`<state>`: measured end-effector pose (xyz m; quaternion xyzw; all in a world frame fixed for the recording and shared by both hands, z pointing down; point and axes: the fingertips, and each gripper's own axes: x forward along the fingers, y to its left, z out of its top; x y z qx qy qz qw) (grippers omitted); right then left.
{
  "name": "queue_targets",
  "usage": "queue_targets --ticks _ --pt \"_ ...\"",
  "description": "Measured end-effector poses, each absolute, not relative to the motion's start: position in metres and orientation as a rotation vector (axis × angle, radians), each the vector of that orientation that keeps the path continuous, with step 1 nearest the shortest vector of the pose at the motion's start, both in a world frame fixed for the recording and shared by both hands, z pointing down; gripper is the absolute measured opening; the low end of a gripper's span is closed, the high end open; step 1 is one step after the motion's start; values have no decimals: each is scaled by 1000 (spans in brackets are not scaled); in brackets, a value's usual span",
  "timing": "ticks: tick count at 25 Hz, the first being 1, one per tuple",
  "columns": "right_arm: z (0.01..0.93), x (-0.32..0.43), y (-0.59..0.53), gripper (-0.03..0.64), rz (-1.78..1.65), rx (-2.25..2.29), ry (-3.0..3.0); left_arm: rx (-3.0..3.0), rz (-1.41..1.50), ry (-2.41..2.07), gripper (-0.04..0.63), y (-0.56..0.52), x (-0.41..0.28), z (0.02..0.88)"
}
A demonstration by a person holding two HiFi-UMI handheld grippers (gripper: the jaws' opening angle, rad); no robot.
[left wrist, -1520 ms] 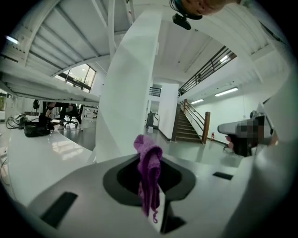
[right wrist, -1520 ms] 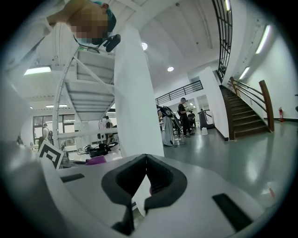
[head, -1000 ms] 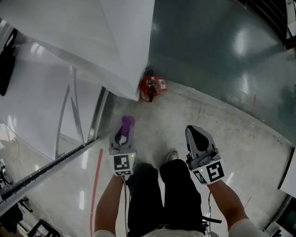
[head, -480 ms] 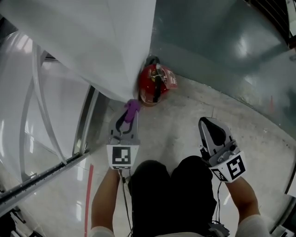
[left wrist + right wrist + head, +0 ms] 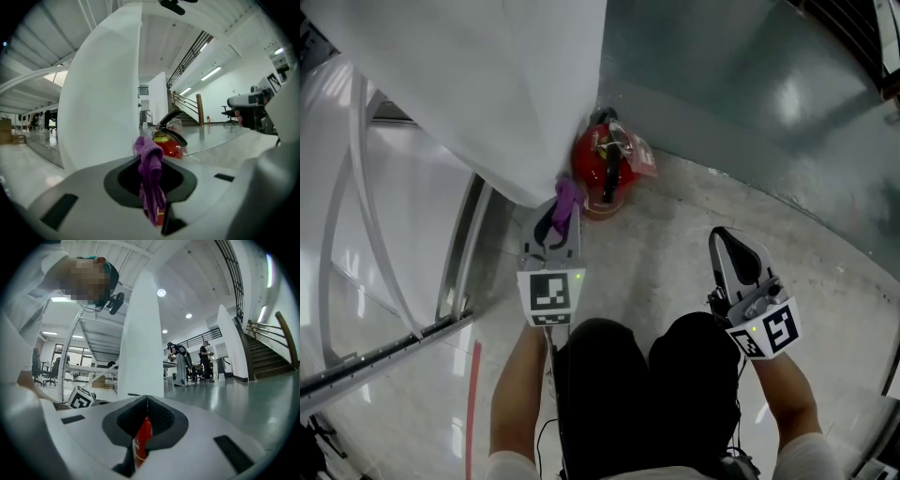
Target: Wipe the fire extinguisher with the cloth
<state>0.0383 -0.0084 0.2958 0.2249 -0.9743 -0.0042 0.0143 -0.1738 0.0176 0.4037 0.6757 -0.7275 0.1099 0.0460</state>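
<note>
As we look down from the head view, the fire extinguisher [image 5: 602, 173] stands upright on the pale concrete floor [image 5: 675, 253], tucked against the foot of the broad white column [image 5: 487, 84] — its red body, black handle and a clear plastic tag [image 5: 639, 159] at the neck all face up toward us. Our left gripper [image 5: 562, 214] reaches toward it with its jaws clamped on the purple cloth [image 5: 566, 197], and the bunched end of the cloth sticks out past the tips, just beside the extinguisher's near left side; whether cloth and cylinder actually touch we cannot tell. From the left gripper view the cloth hangs in a crumpled fold between the closed jaws, with the extinguisher's red shoulder and black lever right behind it. Our right gripper [image 5: 724, 239] is held well off to the right, apart from the extinguisher, over bare concrete — its jaws are pressed together with nothing in them, and through the notch beneath them the right gripper view shows only a sliver of the red cylinder farther off. Below both grippers we see our dark trousers [image 5: 647, 384], and beyond the concrete a glossy grey-green floor [image 5: 750, 84] stretches away
</note>
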Motion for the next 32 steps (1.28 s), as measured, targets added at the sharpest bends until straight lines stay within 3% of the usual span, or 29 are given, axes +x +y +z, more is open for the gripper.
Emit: queue_targets --ticks 32 --pt "317 68 -27 12 -8 710 -3063 2261 493 -2077 57 -17 -155 492"
